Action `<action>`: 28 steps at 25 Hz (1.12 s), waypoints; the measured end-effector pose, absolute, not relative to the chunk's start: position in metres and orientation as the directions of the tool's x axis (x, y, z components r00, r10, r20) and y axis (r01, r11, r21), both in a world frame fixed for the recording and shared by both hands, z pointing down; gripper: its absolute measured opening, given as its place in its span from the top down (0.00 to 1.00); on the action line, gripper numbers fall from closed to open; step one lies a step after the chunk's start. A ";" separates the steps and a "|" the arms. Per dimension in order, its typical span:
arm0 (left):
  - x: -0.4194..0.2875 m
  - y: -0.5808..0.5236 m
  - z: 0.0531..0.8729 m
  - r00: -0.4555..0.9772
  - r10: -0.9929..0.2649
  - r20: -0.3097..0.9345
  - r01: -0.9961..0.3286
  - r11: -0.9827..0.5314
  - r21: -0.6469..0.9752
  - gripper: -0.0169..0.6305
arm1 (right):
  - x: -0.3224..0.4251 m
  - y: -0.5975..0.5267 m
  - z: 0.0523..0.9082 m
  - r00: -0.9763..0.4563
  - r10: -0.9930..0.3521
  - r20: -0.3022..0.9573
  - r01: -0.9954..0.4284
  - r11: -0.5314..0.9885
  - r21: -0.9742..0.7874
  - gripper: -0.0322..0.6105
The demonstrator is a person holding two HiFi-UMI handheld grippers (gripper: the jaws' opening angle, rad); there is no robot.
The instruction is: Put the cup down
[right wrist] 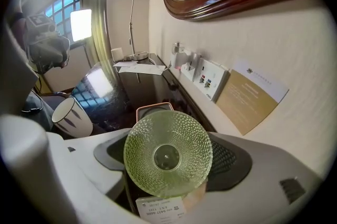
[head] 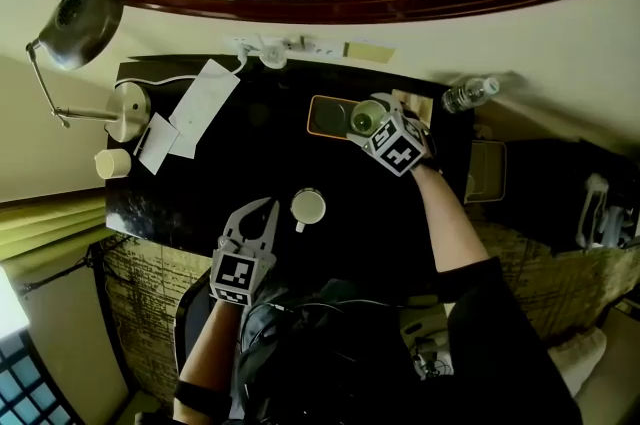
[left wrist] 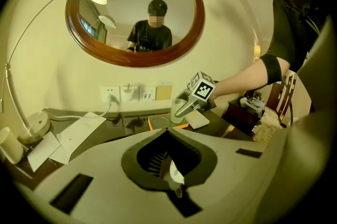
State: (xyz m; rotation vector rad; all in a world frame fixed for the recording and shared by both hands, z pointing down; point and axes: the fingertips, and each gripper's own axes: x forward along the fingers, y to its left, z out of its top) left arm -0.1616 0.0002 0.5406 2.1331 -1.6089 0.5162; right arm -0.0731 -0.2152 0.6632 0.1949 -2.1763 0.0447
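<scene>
green dimpled glass cup [head: 365, 117] at the right end of the orange-rimmed tray [head: 325, 116] in the head view, clamped between the wide-spread fingers of the right gripper [head: 375, 128]; resting on the tray or held just above it, impossible to tell. white mug [head: 308, 207] on the black desk [head: 260, 153], well short of the tray on the person's side. left gripper [head: 258, 211] further from the tray than the mug, fingers together, holding nothing.

left gripper view: own fingers pressed shut and empty, tray [left wrist: 158, 123] beyond them by the wall, cup [left wrist: 178, 109] upright at its right end in the right gripper's grasp.

right gripper view: cup [right wrist: 167, 153] seen end-on, filling the gap between both fingers, tray [right wrist: 154, 109] just beyond, mug [right wrist: 71, 116] off to the tray's left.
</scene>
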 end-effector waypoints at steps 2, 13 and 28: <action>-0.164 0.001 0.541 0.256 -0.811 0.526 -0.966 -0.237 0.104 1.00 | -0.077 -0.216 0.663 -0.567 -0.118 0.815 -0.150 0.988 0.039 0.30; -0.169 0.006 0.540 0.242 -0.815 0.527 -0.970 -0.223 0.101 1.00 | -0.075 -0.218 0.651 -0.590 -0.168 0.790 -0.170 0.982 0.082 0.25; -0.178 0.019 0.526 0.247 -0.821 0.514 -0.968 -0.228 0.101 1.00 | -0.044 -0.189 0.553 -0.655 -0.300 0.693 -0.319 0.942 0.107 0.44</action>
